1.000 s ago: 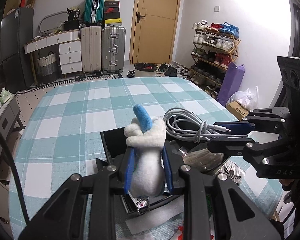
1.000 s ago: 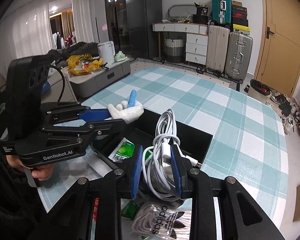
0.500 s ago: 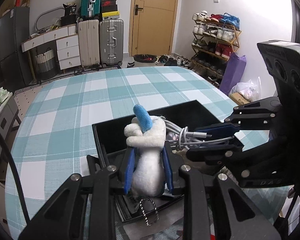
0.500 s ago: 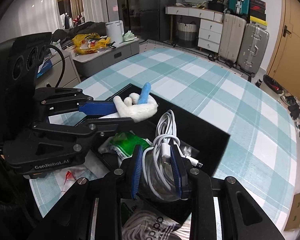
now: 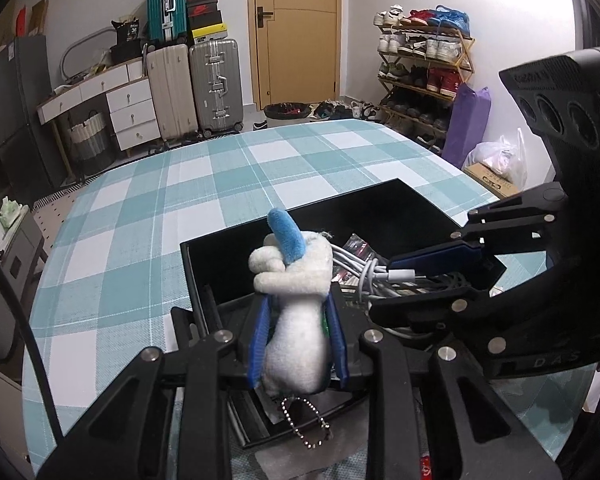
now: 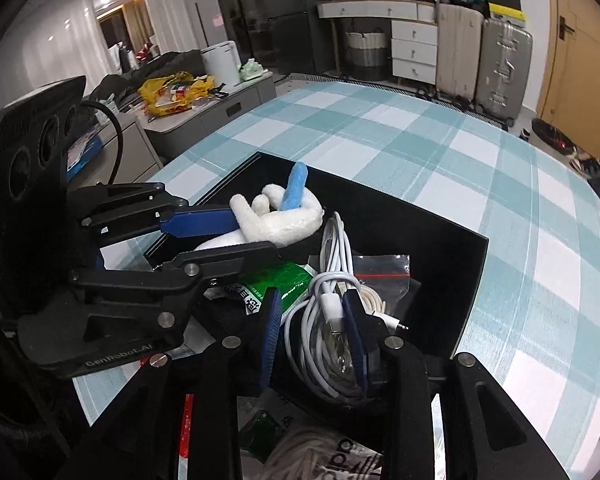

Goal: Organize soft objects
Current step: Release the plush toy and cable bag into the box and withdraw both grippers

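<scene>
Covering table, teal checked cloth [image 5: 204,196], suitcases [image 5: 196,84]

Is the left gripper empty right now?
No, the left gripper is shut on the white plush toy, its blue pads pressing both sides of the body above the black box.
</scene>
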{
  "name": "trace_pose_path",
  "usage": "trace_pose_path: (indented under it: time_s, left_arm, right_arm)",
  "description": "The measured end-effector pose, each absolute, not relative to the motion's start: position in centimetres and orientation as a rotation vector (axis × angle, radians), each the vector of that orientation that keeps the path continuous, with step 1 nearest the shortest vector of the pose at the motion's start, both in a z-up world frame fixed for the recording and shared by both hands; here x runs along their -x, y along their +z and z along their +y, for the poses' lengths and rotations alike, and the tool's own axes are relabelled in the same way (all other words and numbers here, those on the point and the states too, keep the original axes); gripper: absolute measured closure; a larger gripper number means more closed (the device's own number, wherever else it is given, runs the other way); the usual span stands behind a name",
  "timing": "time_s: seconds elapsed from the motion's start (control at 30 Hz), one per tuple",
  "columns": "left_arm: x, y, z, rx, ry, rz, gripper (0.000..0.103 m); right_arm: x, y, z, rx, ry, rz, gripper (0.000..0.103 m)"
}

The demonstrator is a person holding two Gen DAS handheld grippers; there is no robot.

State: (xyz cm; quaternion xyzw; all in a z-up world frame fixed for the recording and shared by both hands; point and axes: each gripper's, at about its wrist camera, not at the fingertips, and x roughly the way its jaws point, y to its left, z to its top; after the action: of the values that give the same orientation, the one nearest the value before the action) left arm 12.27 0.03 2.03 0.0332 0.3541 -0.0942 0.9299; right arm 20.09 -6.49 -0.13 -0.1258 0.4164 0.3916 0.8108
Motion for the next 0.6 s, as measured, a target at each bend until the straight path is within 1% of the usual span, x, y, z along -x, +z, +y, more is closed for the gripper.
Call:
trace_pose_path:
  time_s: [0.2,0.23,0.3,0.33,0.4,0.43,0.47,0.5,0.53,0.57,0.6]
  left_arm:
    - [-12.1,2.2,0.7,-0.061,-0.197,0.725,0.076]
    - [-12.1,2.2,0.7,-0.062,-0.195,0.726,0.076]
    - [-12.0,2.2,0.5,-0.057,-0.195,0.731,0.075]
    - [-12.0,2.2,0.5,-0.049,-0.204,0.737,0.073]
    - [-11.8,2.3,0.4,-0.029,-0.223,0.741,0.064]
    - [-11.6,2.4,0.4,-0.026,-0.229,0.738,0.057]
    - [-11.3,2.6,0.4,-0.023,-0.233,0.734,0.048]
    - [-11.0,2.8,0.3,-0.022,-0.232,0.729,0.047]
    - [-10.7,3.0,0.3,-0.022,-0.231,0.728,0.046]
    - [-10.5,3.3,0.3,-0.021,-0.228,0.727,0.038]
    - [-10.2,3.5,0.3,-0.020,-0.223,0.724,0.032]
  right_arm:
    - [-19.0,-0.1,-6.4,0.238,0.812,0.891,0.071]
    - [-18.8,-0.1,-6.4,0.242,0.813,0.879,0.070]
    - [-18.6,-0.1,-6.6,0.259,0.793,0.850,0.061]
    - [-18.3,0.0,-6.7,0.272,0.779,0.824,0.056]
    - [-17.5,0.6,-7.1,0.278,0.778,0.777,0.044]
    - [-16.9,1.0,-7.5,0.280,0.774,0.750,0.033]
    - [-16.5,1.3,-7.7,0.290,0.761,0.732,0.028]
    - [-16.0,1.6,-8.0,0.306,0.744,0.712,0.025]
    - [-15.5,1.9,-8.4,0.308,0.731,0.695,0.020]
    - [-15.1,2.1,-8.9,0.304,0.718,0.677,0.015]
    - [-14.6,2.3,-9.5,0.300,0.696,0.660,0.012]
